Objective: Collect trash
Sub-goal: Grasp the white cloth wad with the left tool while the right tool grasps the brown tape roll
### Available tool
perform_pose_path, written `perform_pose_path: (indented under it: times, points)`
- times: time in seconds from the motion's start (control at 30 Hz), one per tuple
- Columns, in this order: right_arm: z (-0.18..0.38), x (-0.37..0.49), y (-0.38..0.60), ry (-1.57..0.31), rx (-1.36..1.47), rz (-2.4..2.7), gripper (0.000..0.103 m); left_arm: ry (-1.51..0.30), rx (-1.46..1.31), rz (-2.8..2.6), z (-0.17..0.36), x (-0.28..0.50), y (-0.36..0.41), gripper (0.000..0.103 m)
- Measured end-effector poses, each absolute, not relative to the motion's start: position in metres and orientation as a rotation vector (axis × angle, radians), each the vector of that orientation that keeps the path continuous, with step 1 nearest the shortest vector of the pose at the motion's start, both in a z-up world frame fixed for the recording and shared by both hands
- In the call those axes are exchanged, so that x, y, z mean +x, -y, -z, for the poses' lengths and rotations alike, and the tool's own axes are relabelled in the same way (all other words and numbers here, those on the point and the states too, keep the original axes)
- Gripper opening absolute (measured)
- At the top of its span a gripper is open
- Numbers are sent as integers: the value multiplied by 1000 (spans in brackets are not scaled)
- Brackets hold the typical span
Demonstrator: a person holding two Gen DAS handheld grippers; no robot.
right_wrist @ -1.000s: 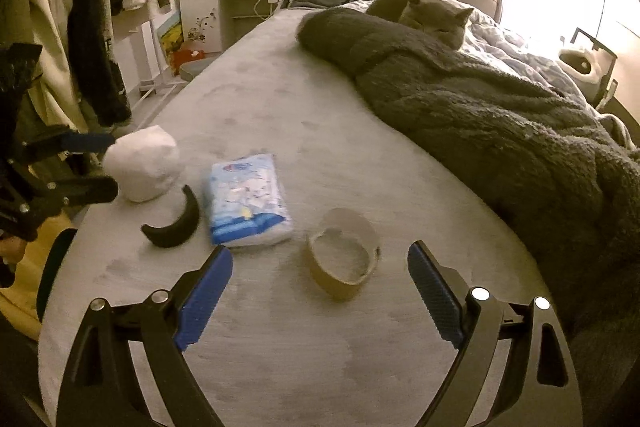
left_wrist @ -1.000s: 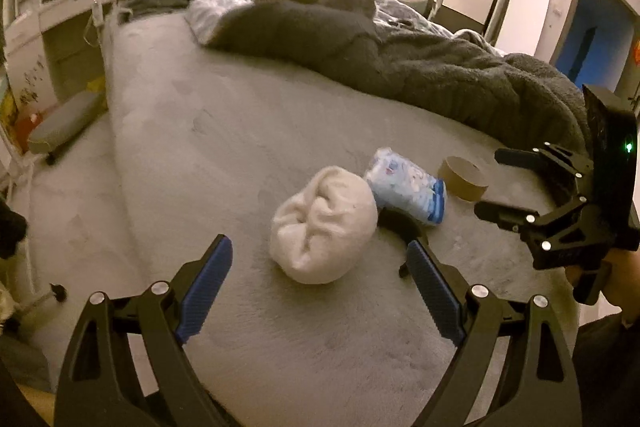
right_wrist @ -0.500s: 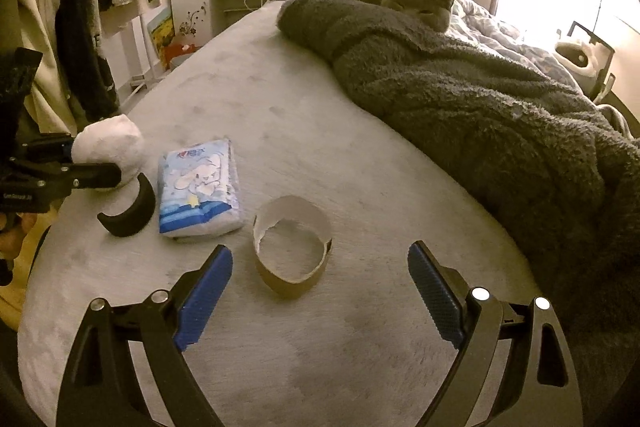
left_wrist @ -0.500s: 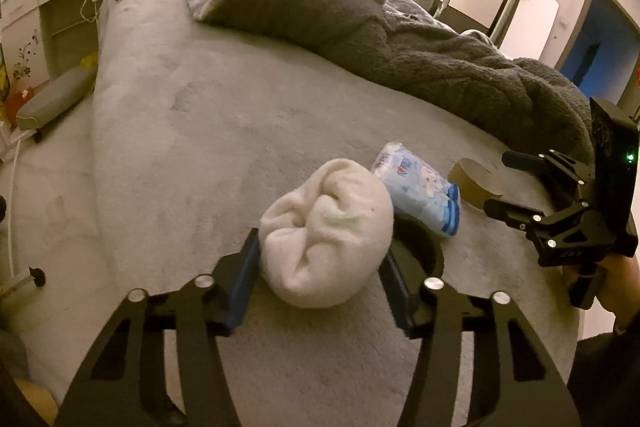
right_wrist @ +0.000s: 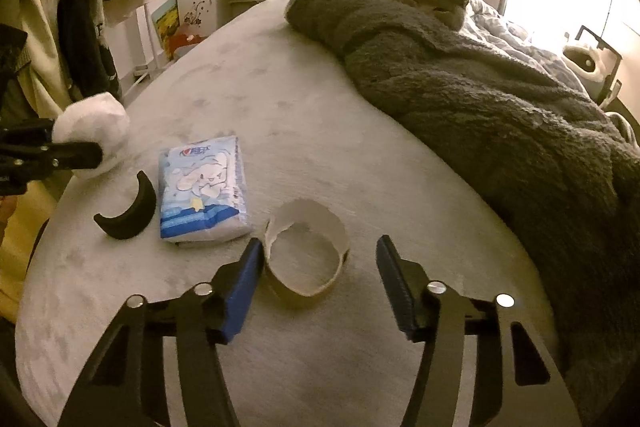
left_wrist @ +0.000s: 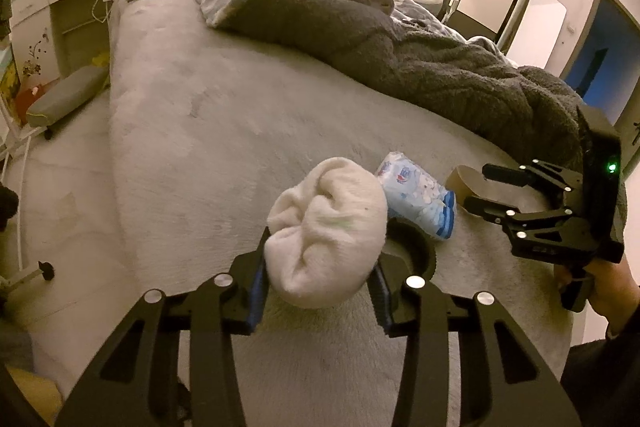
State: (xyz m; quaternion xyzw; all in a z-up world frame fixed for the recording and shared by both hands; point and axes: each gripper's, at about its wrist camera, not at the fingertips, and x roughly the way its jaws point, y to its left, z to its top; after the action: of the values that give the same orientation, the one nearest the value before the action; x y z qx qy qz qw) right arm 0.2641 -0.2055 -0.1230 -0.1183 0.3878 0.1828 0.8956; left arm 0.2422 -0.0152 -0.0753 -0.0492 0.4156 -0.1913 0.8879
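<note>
Both grippers have just been closing: left gripper (left_wrist: 318,291) squeezes the white wad (left_wrist: 326,231), while right gripper (right_wrist: 320,287), apparently half-open, must centre on the cardboard ring (right_wrist: 308,259) beside the tissue pack (right_wrist: 202,187).

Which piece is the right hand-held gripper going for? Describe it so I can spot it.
Look at the near end of the grey bed, just right of the blue tissue pack. The torn cardboard ring lies there, between the fingers of the right hand-held gripper. It is the only brown, hollow loop.

White balled-up sock (left_wrist: 326,227), tissue pack (right_wrist: 202,189), torn cardboard ring (right_wrist: 306,251) on bed.
</note>
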Motion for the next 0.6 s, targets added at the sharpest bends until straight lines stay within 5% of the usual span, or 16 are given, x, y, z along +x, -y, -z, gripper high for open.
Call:
perform_pose_path:
  times: [0.1,0.6]
  points:
    - [125,265,201,-814,-248,-388,44,-863,-93,387,71,238,12,46]
    - [101,247,197,-780,-166,-329,43,-842,-92,322,49,208,-7,46]
